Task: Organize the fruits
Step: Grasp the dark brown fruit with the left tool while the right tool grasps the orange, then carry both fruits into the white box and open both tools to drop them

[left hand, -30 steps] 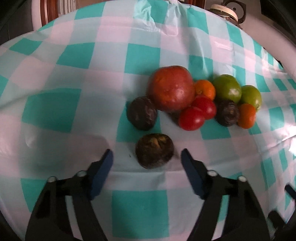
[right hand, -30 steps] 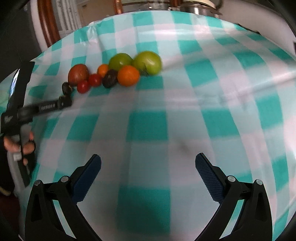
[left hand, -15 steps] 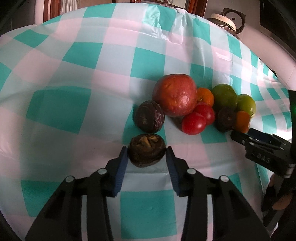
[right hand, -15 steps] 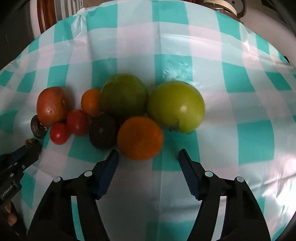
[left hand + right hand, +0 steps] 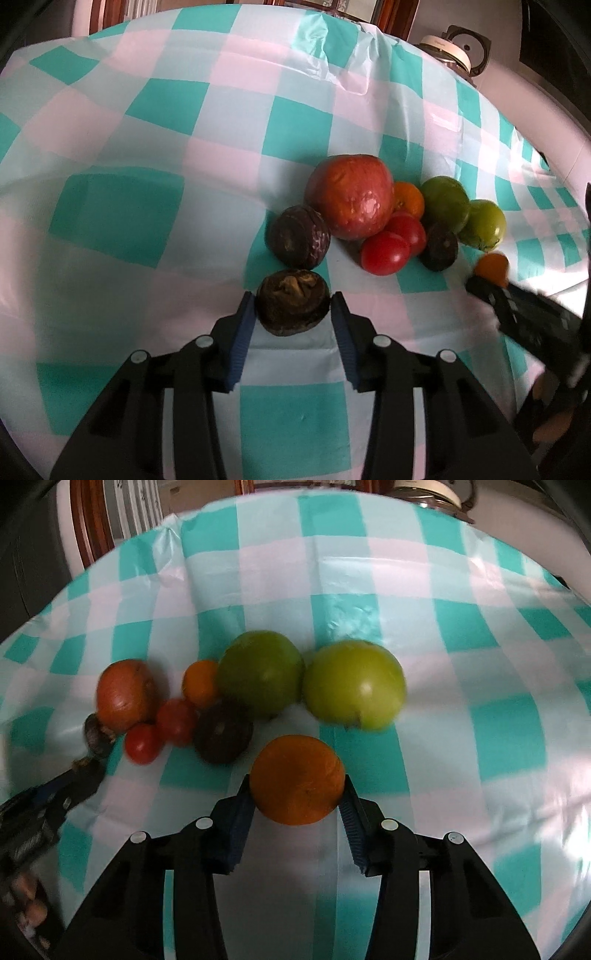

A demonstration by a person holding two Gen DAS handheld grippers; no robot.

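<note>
Left hand-held gripper (image 5: pixel 293 314) clamped on wrinkled dark passion fruit (image 5: pixel 293 306); right hand-held gripper (image 5: pixel 297 797) clamped on orange (image 5: pixel 297 790); checked tabletop (image 5: pixel 147 147).

A teal-checked tablecloth (image 5: pixel 177 122) covers the table; wooden furniture (image 5: pixel 90 528) stands behind.

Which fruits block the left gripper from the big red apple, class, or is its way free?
Probably not free: the left gripper is shut on a wrinkled dark fruit, and another dark fruit lies before the big red apple.
</note>
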